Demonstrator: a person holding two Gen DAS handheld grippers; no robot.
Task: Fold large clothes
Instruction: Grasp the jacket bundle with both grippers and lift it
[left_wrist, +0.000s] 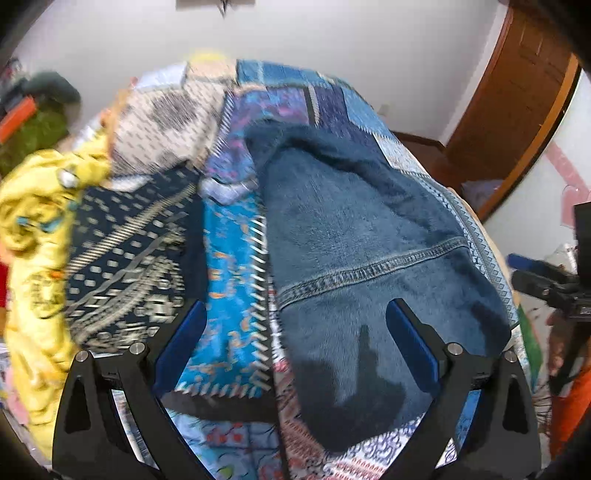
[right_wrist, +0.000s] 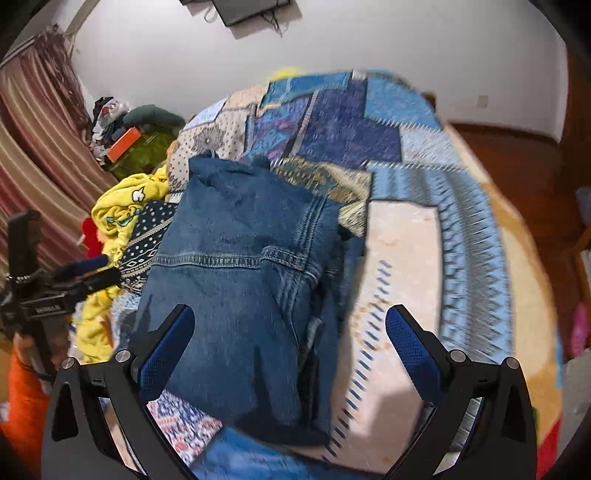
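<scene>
Folded denim garment is lying mid-bed on patchwork quilt, w/ yellow clothes crowding its left edge. Left tongs & right tongs are hovering above it, both w/ fingers apart, gripping nothing.

Home bedroom, bed under a blue patchwork quilt ahead of the claw, heap of yellow printed clothing to its left, red striped curtain far left, brown wooden door to the right, white plaster walls beyond
</scene>
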